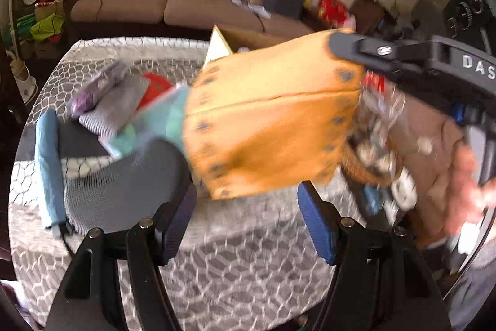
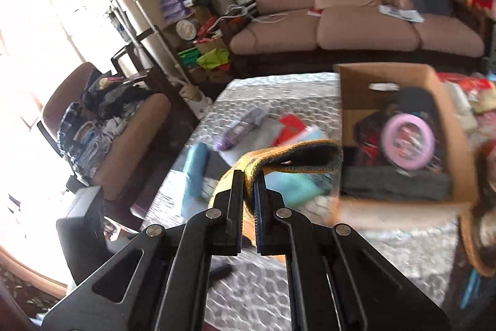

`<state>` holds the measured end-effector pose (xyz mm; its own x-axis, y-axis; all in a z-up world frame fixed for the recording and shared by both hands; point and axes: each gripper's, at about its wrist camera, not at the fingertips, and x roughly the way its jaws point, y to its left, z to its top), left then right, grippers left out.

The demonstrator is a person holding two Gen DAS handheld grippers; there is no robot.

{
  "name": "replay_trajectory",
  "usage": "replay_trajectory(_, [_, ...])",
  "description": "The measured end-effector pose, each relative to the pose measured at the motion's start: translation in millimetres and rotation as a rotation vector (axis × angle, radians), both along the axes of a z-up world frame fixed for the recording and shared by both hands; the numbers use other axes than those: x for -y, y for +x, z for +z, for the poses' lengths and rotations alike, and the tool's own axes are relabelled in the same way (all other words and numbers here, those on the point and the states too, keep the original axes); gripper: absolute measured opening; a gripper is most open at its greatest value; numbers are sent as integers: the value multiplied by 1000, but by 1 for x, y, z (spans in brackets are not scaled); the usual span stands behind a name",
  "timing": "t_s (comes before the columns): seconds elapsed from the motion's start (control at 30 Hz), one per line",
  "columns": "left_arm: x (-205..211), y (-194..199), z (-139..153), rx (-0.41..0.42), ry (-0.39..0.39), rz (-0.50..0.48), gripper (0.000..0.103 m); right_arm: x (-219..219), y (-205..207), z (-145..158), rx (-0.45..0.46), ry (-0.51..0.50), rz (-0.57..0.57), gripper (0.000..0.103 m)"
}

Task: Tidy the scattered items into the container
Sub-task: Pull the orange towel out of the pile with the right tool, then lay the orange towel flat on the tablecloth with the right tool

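The left claw [image 1: 246,216] points steeply down at the desk [image 1: 235,262], jaws wide apart and empty, just below the orange cloth [image 1: 266,117]. The right claw [image 2: 248,191], also tilted down, is clamped tight on that cloth, held up left of the box [image 2: 449,126].
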<state>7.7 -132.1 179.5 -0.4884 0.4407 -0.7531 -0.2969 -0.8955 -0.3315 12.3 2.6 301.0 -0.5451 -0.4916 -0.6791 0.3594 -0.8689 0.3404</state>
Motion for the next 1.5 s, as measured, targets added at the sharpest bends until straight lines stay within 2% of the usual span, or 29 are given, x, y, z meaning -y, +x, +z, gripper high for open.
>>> replay_trajectory(0.1, [-12,8,-15,36,-40,-10,68,-36,28,-8,-17,61,-44,6])
replay_trajectory(0.2, [-23,14,-30,98,-14,-27,68,-60,49,-25,-25,181,-82,6])
replay_trajectory(0.33, [-30,25,-40,115,-36,-21,68,-65,70,-67,-27,330,-78,6])
replay_trajectory(0.43, [-25,33,-50,137,-78,6,68,-45,83,-122,1,414,-14,6])
replay_trajectory(0.53, [-6,40,-64,166,-112,49,68,-13,96,-174,66,381,68,6])
replay_trajectory(0.7, [40,53,-90,234,-115,141,68,35,141,-220,126,340,212,7])
replay_trajectory(0.8, [55,59,-108,282,-115,158,68,47,172,-235,179,334,296,19])
replay_trajectory(0.87, [53,63,-120,311,-128,144,68,43,189,-233,177,352,315,45])
replay_trajectory(0.9, [50,64,-125,320,-138,134,68,38,194,-228,170,352,312,47])
replay_trajectory(1.0, [34,67,-138,329,-180,97,68,6,198,-204,154,299,257,48])
replay_trajectory(1.13, [13,59,-149,279,-303,66,68,-61,178,-182,162,219,36,51])
replay_trajectory(1.23, [-4,49,-149,212,-419,56,68,-113,165,-195,231,116,-142,52])
replay_trajectory(1.37, [-25,38,-148,158,-503,21,68,-138,161,-220,277,59,-236,51])
replay_trajectory(1.43, [-38,33,-146,109,-572,15,68,-135,159,-230,287,68,-247,51])
replay_trajectory(1.5, [-52,28,-152,55,-720,12,68,-129,156,-240,289,131,-259,51])
